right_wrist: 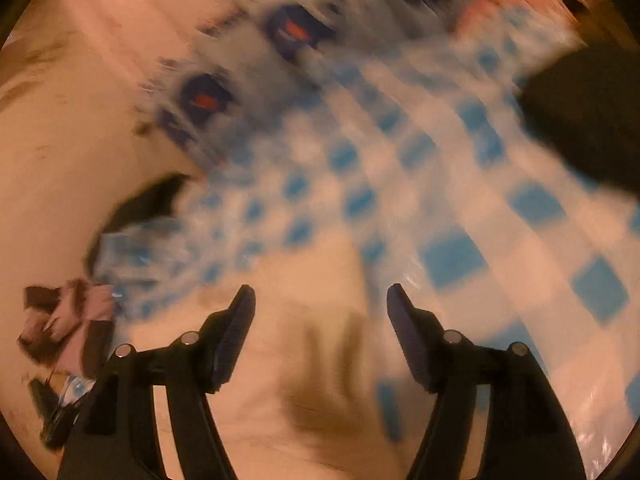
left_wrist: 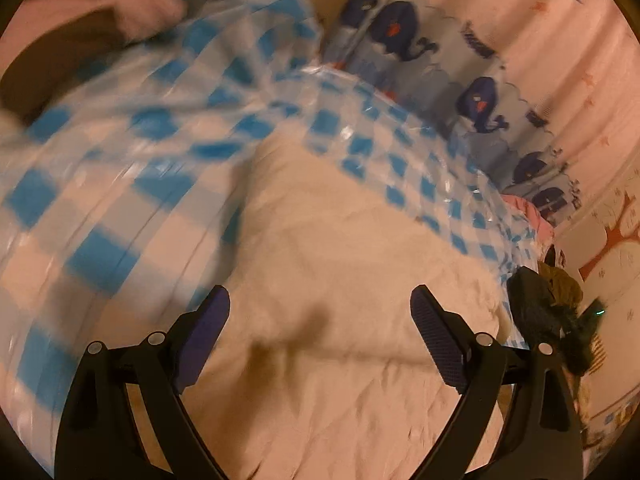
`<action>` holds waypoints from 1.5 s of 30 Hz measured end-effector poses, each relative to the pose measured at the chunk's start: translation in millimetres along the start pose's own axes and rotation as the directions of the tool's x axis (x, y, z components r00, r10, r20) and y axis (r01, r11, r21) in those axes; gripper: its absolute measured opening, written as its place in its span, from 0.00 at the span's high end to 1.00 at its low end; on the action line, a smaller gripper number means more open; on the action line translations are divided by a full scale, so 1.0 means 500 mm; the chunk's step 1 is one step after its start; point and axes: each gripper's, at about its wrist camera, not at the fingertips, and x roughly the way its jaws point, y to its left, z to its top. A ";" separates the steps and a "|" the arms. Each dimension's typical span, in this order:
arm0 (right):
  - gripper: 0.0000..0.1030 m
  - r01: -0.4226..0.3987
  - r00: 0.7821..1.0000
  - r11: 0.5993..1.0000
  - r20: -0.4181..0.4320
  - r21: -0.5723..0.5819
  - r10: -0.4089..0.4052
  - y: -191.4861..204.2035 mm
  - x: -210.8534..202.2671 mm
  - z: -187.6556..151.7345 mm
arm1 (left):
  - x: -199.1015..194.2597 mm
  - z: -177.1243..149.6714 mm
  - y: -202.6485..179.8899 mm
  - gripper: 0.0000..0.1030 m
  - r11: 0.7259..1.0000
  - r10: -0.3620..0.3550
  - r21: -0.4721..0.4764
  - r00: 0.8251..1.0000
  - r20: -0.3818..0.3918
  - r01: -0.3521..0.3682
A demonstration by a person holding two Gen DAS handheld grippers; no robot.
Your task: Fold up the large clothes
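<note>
Your left hand-held gripper (left_wrist: 320,316) and right hand-held gripper (right_wrist: 320,312) both hang released above the cream-white crumpled garment (left_wrist: 340,240), which lies on the blue-and-white checked plastic sheet (left_wrist: 120,152) covering the bed.

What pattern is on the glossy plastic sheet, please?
Blue-and-white checks on the glossy plastic sheet, clearest in the left wrist view.

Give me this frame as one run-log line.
left gripper: open, empty | right gripper: open, empty | cream garment: beneath both, on blue-checked plastic sheet | right view motion-blurred
</note>
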 end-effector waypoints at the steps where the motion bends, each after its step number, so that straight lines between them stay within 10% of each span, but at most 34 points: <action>1: 0.34 -0.023 1.000 0.998 0.006 -0.062 0.023 0.038 0.000 0.005 | 0.016 0.011 -0.014 0.15 1.000 0.001 0.023 1.000 0.011 -0.001; 5: 0.27 0.012 0.987 0.969 -0.150 -0.247 -0.051 0.129 0.108 -0.021 | 0.087 0.011 -0.022 0.15 0.996 0.057 0.075 0.997 -0.045 -0.053; 8: 0.25 0.140 0.892 0.937 -0.370 -0.320 -0.260 0.072 0.280 -0.100 | 0.141 -0.013 -0.006 0.14 0.982 0.139 0.146 0.983 -0.119 -0.121; 9: 0.25 0.136 0.896 0.942 -0.368 -0.307 -0.250 0.062 0.284 -0.103 | 0.150 -0.018 -0.006 0.14 0.979 0.146 0.163 0.980 -0.133 -0.124; 16: 0.20 0.099 0.958 0.900 -0.205 -0.424 -0.202 0.179 0.089 -0.086 | 0.067 0.002 -0.044 0.13 0.986 0.093 0.141 0.994 -0.064 -0.084; 18: 0.18 0.102 0.943 0.893 -0.242 -0.439 -0.227 0.183 0.098 -0.120 | 0.083 -0.006 -0.045 0.13 0.981 0.119 0.163 0.989 -0.082 -0.105; 21: 0.13 0.137 0.845 0.853 -0.390 -0.504 -0.367 0.126 0.213 -0.203 | 0.163 -0.048 -0.024 0.12 0.968 0.173 0.214 0.967 -0.187 -0.132; 31: 0.07 -0.025 0.894 0.920 -0.421 -0.392 -0.155 0.160 -0.098 -0.211 | -0.075 -0.111 -0.023 0.12 0.979 0.051 0.205 0.981 -0.188 -0.011; 33: 0.07 -0.025 0.865 0.923 -0.471 -0.383 -0.172 0.124 -0.146 -0.284 | -0.114 -0.160 -0.013 0.12 0.972 0.052 0.235 0.976 -0.210 -0.002; 35: 0.07 0.021 0.792 0.906 -0.547 -0.422 -0.273 0.078 -0.124 -0.376 | -0.124 -0.230 0.004 0.12 0.963 0.113 0.266 0.958 -0.265 -0.040; 37: 0.07 0.018 0.820 0.851 -0.478 -0.525 -0.313 0.092 -0.129 -0.415 | -0.091 -0.291 0.020 0.12 0.941 0.191 0.329 0.921 -0.339 -0.074; 40: 0.07 -0.010 0.811 0.910 -0.535 -0.415 -0.236 0.119 -0.169 -0.373 | -0.116 -0.319 0.001 0.12 0.890 0.274 0.439 0.910 -0.310 -0.118; 45: 0.07 -0.106 0.863 0.960 -0.504 -0.259 -0.041 0.089 -0.348 -0.335 | -0.300 -0.319 0.016 0.12 0.918 0.192 0.387 0.953 -0.236 -0.089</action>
